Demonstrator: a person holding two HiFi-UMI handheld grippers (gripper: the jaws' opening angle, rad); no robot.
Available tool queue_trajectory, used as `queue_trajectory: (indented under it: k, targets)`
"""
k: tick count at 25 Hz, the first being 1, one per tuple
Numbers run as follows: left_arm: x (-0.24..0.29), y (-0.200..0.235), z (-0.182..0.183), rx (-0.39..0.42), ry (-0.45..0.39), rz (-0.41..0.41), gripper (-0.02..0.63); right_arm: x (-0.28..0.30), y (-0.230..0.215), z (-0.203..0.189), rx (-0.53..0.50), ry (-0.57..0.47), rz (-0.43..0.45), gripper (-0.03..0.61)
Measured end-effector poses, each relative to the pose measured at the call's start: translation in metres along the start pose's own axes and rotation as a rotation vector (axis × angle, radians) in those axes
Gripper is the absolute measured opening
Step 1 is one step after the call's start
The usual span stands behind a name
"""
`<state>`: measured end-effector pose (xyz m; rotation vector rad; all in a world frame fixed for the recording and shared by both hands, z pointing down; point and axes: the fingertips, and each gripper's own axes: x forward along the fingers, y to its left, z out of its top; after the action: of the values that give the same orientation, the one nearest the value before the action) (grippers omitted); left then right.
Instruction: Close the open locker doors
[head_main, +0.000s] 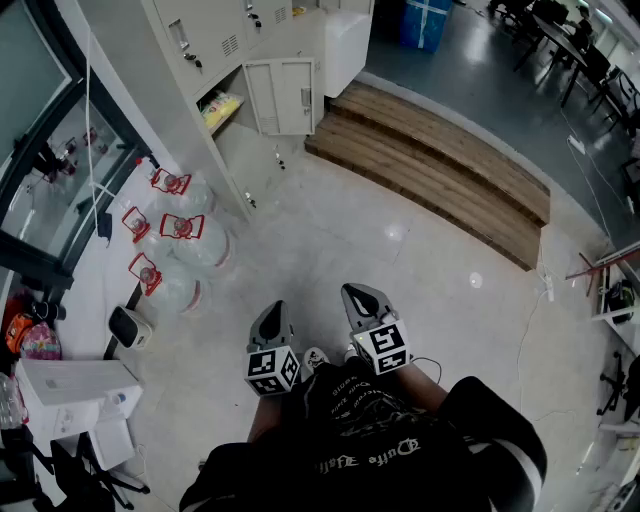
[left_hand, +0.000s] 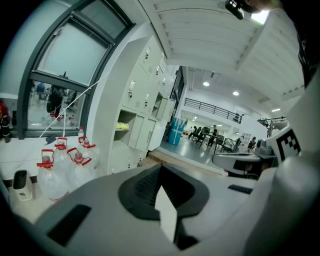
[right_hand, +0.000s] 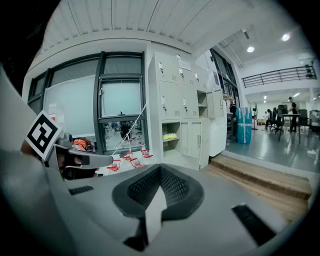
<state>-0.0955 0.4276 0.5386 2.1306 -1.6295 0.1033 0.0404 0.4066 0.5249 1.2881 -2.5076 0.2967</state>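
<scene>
The left hand-held gripper (head_main: 272, 315) and the right hand-held gripper (head_main: 360, 297) are held shut and empty. An open pale grey metal locker door (head_main: 284, 95) is seen well ahead, beside brown wooden steps (head_main: 430, 170).

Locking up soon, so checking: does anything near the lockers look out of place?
Yes. A low locker door stands swung wide open into the room, leaving a yellow item on its shelf exposed.

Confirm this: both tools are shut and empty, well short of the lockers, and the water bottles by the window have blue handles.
Wrong on one point: the head view shows the water bottles have red handles, not blue. The rest holds: left tool and right tool are shut and empty, well short of the lockers.
</scene>
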Motion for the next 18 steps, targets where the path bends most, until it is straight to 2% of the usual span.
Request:
queue_trajectory:
  k: [8,18]
  targets:
    - [-0.006,-0.014,-0.005,0.004,-0.003,-0.013,0.006,-0.015,-0.004,-0.001,-0.012,-0.008,-0.015,0.005]
    - [-0.008,-0.003,-0.005,-0.006,-0.016,-0.023,0.006,-0.014,0.001,-0.001,0.028,-0.046,-0.033,0.006]
